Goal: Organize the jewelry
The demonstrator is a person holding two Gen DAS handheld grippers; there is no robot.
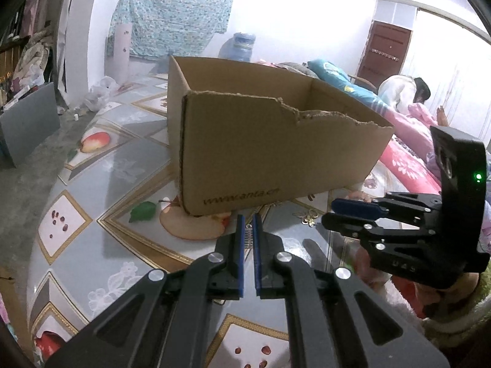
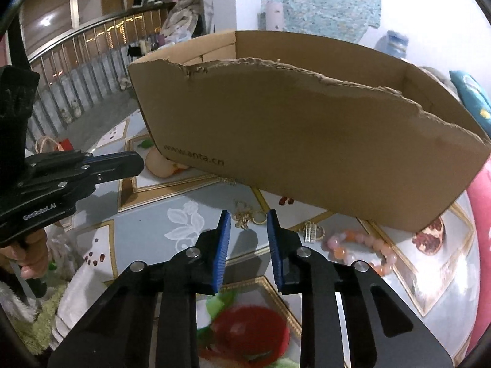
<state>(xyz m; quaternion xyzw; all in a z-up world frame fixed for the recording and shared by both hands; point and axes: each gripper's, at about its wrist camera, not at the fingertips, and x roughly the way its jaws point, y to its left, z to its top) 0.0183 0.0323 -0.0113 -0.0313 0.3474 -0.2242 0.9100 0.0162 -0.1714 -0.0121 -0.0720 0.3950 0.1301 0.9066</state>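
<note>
Cardboard box [image 2: 307, 128] behind bead bracelet [image 2: 362, 251]; perhaps brooch [image 2: 245, 219] beside.

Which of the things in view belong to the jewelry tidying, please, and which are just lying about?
For the job: cardboard box, bead bracelet, gold flower piece, comb-shaped clip, small metal piece pinched in left gripper.
Lying about: water bottle, hanging cloth, plastic bags.
</note>
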